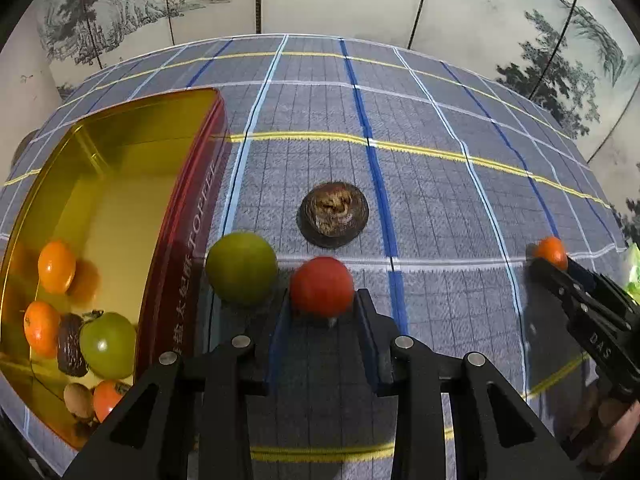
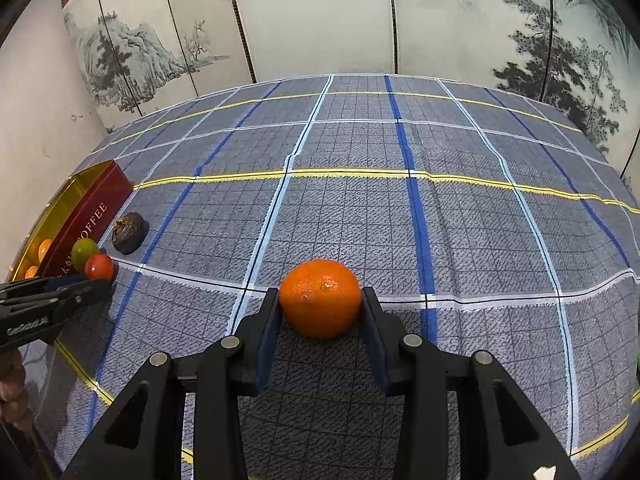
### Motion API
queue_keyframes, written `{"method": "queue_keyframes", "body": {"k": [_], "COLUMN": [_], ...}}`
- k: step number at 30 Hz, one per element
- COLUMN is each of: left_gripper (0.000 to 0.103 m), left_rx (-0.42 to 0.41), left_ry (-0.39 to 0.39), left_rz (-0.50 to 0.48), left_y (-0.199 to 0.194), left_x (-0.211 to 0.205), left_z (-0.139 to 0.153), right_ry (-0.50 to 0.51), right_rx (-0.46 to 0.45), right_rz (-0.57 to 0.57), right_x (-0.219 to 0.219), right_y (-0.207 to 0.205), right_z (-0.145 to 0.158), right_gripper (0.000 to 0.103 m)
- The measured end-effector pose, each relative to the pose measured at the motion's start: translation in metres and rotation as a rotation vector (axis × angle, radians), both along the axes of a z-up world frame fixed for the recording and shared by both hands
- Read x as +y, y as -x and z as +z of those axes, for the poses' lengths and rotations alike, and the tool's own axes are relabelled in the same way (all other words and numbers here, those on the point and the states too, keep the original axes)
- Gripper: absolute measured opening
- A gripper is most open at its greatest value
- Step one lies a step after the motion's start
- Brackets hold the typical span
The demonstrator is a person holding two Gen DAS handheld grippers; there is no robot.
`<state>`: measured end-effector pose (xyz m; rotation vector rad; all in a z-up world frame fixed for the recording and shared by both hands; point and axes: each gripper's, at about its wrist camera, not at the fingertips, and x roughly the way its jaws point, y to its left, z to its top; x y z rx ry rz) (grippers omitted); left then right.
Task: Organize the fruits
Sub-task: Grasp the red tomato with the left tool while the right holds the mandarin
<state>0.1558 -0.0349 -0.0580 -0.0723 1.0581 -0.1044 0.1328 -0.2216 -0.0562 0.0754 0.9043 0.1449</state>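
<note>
Red tomato (image 1: pixel 322 286) pinched in left gripper (image 1: pixel 322 304) just right of the tin (image 1: pixel 176 216), nearer it than right gripper (image 2: pixel 320 312) clamping the orange (image 2: pixel 320 298).

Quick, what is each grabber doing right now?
Left gripper: closed on the red fruit.
Right gripper: closed on the orange.

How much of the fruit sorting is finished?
Partly done: several fruits already lie in the gold tin. In hand: the left gripper grips a red fruit, the right gripper an orange. Left on the cloth: a green fruit and a brown one.
</note>
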Motion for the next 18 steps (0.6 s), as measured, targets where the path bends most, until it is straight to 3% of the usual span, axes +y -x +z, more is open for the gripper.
{"method": "queue_keyframes", "body": {"k": [18], "left_gripper": [0.032], "left_rx": [-0.029], "left_ry": [-0.007], "left_rz": [-0.028], "left_y": [0.011], "left_x": [-0.003], "left_z": [0.008], "right_ry": [0.016], "right_rx": [0.001], "right_rz": [0.001], "right_x": [0.002], "right_y": [-0.001], "right_z": [0.000], "right_gripper": [0.038]}}
